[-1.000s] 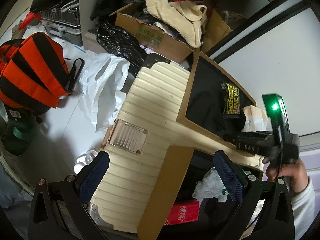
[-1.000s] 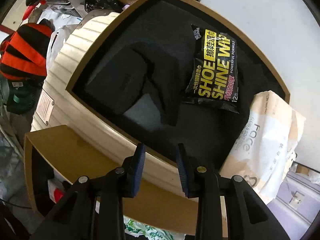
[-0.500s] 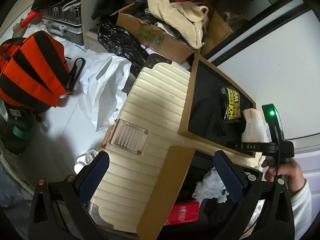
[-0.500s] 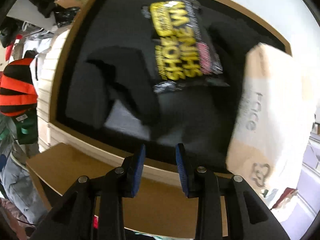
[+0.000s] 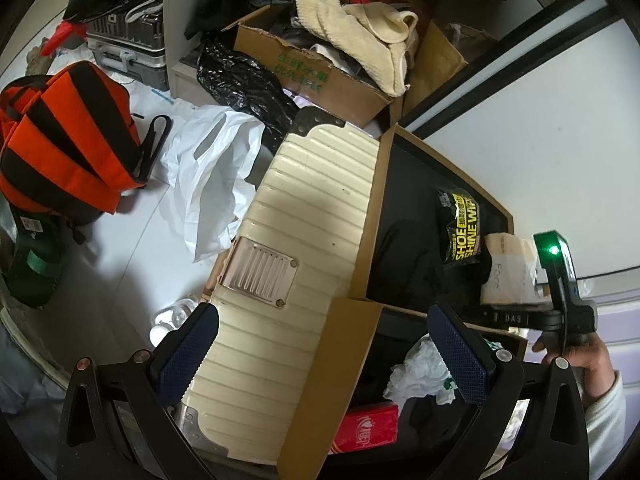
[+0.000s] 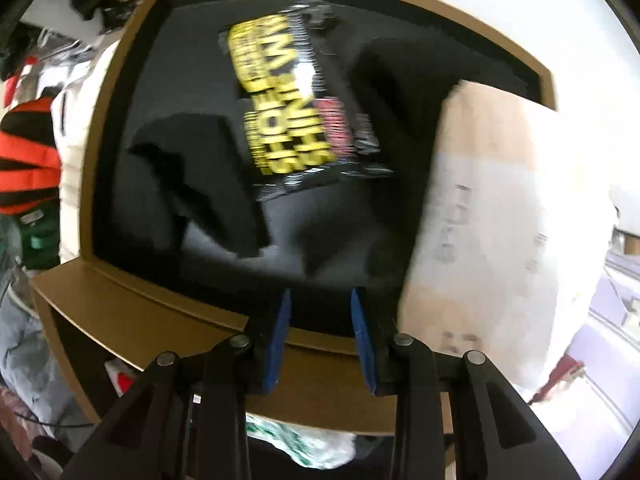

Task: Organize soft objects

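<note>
We had the open suitcase [image 6: 116, 152] below our right gripper [image 6: 320, 336]. In it, the wipes pack [image 6: 288, 100] lay ahead of the narrowly parted, empty jaws, long axis running away from them. Our left gripper [image 5: 332, 352], wide open and empty, sat farther off.

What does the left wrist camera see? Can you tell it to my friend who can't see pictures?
An open left gripper hangs over a cream ribbed suitcase beside a cardboard box holding a shoe wipes pack. An orange-and-black striped bag lies on the floor.
</note>
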A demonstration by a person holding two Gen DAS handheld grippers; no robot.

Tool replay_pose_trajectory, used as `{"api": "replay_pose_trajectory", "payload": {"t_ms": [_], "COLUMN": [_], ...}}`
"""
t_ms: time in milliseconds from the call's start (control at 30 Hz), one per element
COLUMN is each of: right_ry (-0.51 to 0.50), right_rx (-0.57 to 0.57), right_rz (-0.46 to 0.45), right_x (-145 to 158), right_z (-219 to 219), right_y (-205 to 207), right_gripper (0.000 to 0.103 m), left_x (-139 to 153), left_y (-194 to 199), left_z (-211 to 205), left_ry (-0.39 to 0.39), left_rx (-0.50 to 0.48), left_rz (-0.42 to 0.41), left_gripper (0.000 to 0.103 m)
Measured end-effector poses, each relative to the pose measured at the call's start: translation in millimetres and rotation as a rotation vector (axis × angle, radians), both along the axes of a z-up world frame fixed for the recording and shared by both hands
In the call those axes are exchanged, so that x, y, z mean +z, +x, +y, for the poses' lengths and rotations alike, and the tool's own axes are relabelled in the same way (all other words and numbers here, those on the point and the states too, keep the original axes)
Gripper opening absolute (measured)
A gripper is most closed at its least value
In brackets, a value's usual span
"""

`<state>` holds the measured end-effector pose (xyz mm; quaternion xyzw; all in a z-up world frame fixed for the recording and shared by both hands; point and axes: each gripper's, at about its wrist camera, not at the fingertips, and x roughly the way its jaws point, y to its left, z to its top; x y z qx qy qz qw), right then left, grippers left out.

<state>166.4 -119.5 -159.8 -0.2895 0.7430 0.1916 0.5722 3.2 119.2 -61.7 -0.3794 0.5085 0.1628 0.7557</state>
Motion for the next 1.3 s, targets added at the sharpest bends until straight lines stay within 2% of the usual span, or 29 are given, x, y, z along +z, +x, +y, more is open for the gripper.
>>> {"api": "replay_pose_trajectory", "payload": {"t_ms": [100,333,367,467,600,733,767,833,867,900,933,1000,1033,1067,1200,1300], "right_ry": [-0.015,0.038,0.047,0.11,0.247,0.427,0.478,0.555,0.581,0.608,0.614,0.618,0.623,0.633,0.689,0.721], "right_rx": [-0.005,-0.069,-0.08,-0.091,-0.122,-0.181,-0.206,-0.275,-0.314,-0.37,-0.395,-0.465,-0.496,-0.534,-0.665,-0.695], "right_rz": [0.052,0.093,0.094,0.023,-0.109,-0.203,-0.224,-0.249,-0.258,-0.268,-0.272,-0.32,-0.343,-0.359,-0.332,-0.2], "right_x": [-15,-36,-34,-26,17,81,101,124,140,149,154,174,193,199,216,228], "right_z": [-5,-29,-40,-48,-63,-96,-102,-122,-112,-129,-130,-142,-135,-140,-162,-167], "right_y": [-8,-11,4,5,-8,-44,-49,-60,-59,-77,-76,-93,-96,-100,-111,-122], "right_gripper": [0.028,0.028,0.028,0.028,0.028,0.028,0.028,0.029,0.03,0.038,0.054,0.076,0.078,0.078,0.078,0.078], "left_x": [0,1,0,-1,0,4,5,5,5,4,3,2,1,1,-3,-9], "left_y": [0,1,1,2,4,4,4,4,4,3,3,3,3,3,8,14], "left_z": [0,0,0,1,0,-4,-6,-11,-13,-15,-18,-24,-28,-32,-48,-56], "left_ry": [-0.001,0.005,0.007,0.01,0.02,0.037,0.048,0.073,0.086,0.095,0.11,0.136,0.153,0.169,0.241,0.248], "left_rx": [-0.001,-0.002,-0.003,-0.005,-0.005,-0.014,-0.018,-0.031,-0.035,-0.038,-0.045,-0.057,-0.065,-0.071,-0.121,-0.14], "left_rz": [0.003,0.0,0.001,0.006,0.006,0.008,0.012,0.024,0.03,0.036,0.049,0.07,0.082,0.092,0.136,0.155], "left_gripper": [0.103,0.103,0.103,0.103,0.103,0.103,0.103,0.103,0.103,0.103,0.103,0.103,0.103,0.103,0.103,0.103]}}
